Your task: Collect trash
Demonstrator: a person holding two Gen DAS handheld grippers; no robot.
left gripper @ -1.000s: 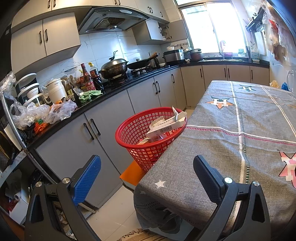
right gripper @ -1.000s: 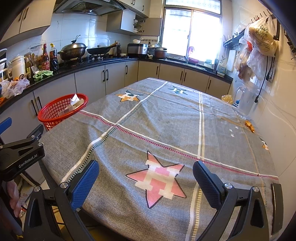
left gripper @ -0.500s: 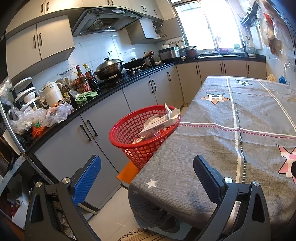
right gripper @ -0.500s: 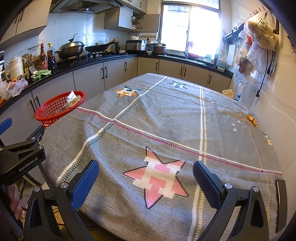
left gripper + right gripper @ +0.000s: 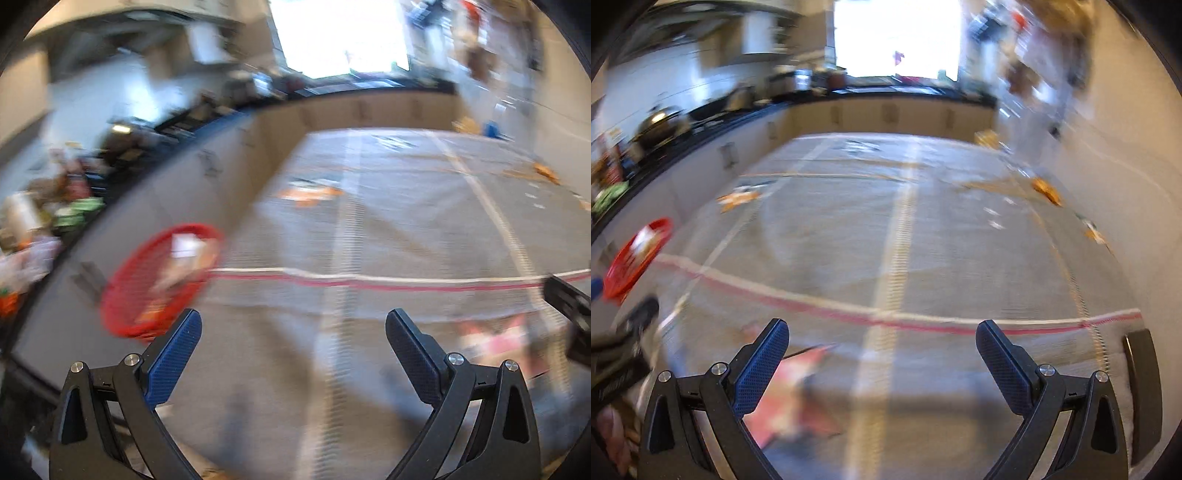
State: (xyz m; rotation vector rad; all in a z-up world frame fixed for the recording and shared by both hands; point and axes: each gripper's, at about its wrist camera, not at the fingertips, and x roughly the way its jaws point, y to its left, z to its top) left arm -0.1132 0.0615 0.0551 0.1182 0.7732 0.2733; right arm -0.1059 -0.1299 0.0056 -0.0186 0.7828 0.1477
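Observation:
Both views are blurred by motion. A red mesh basket (image 5: 159, 280) with white boxes and paper inside stands off the table's left edge, also seen as the red basket (image 5: 637, 256) at far left in the right wrist view. An orange scrap of trash (image 5: 1047, 190) lies on the grey tablecloth (image 5: 905, 240) near the right wall, the same orange scrap (image 5: 545, 170) showing far right in the left wrist view. My left gripper (image 5: 293, 332) is open and empty over the table's near part. My right gripper (image 5: 881, 343) is open and empty above the near edge.
A kitchen counter (image 5: 110, 177) crowded with bottles, pots and bags runs along the left and under the bright window. A yellow bag (image 5: 986, 137) sits at the table's far right corner. The wall (image 5: 1126, 184) borders the table on the right.
Both grippers have swung right and forward over the table; the basket has slid to the left in both views. Both stay open and empty.

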